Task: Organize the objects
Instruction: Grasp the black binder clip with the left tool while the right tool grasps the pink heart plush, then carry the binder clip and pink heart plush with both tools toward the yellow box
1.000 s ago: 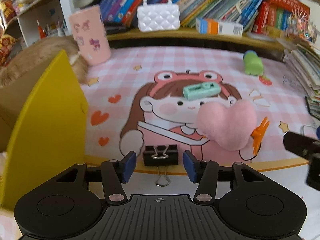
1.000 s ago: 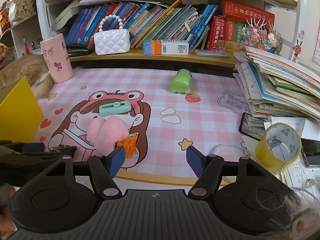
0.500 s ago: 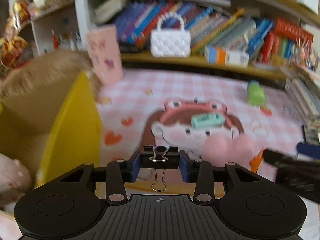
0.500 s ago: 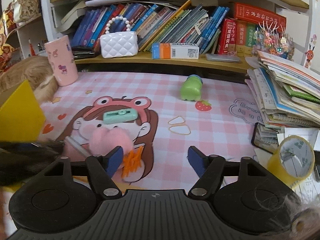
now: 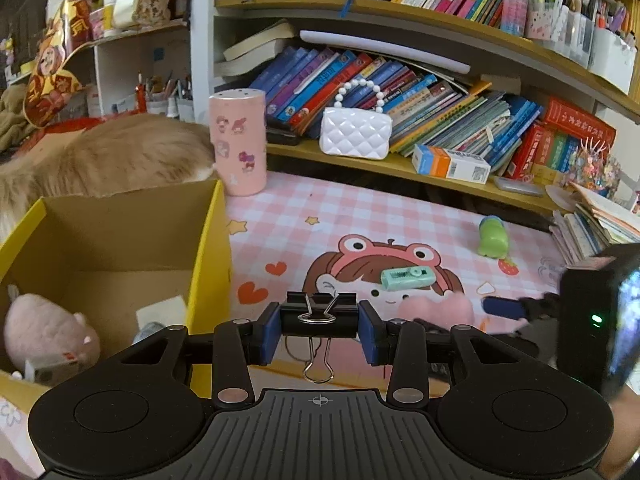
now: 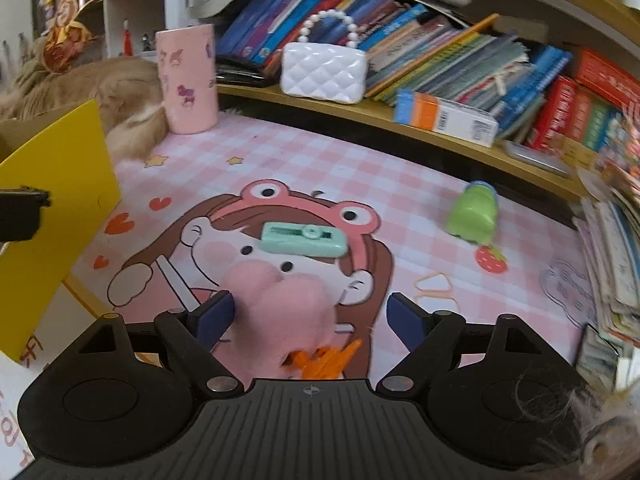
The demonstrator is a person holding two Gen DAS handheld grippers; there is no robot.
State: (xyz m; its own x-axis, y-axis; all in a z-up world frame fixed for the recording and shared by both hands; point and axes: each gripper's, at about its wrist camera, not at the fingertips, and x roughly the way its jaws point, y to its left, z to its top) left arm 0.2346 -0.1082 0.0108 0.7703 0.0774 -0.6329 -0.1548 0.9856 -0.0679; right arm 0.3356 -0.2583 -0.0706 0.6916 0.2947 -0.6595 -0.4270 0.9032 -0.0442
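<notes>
Binder clip, black with wire handles, sits clamped between the blue pads of the left gripper, held clear of the desk; one wire loop hangs below the jaws. To the left of this gripper stands an open yellow cardboard box with a pink plush toy in its bottom. Ahead and to the right lie a mint-green flat gadget and, farther off, a green frog-shaped toy.

The right gripper has its jaws opening, fairly wide, with the pink plush heart between them; its left pad is at the heart's edge, the right pad stands clear of it, and whether the left one touches I cannot tell. An orange claw clip lies just beneath the heart, near the gripper's base. The mint gadget lies straight ahead of this gripper, the frog toy ahead to its right, and a pink cup far ahead to its left, beside the yellow box's wall.
</notes>
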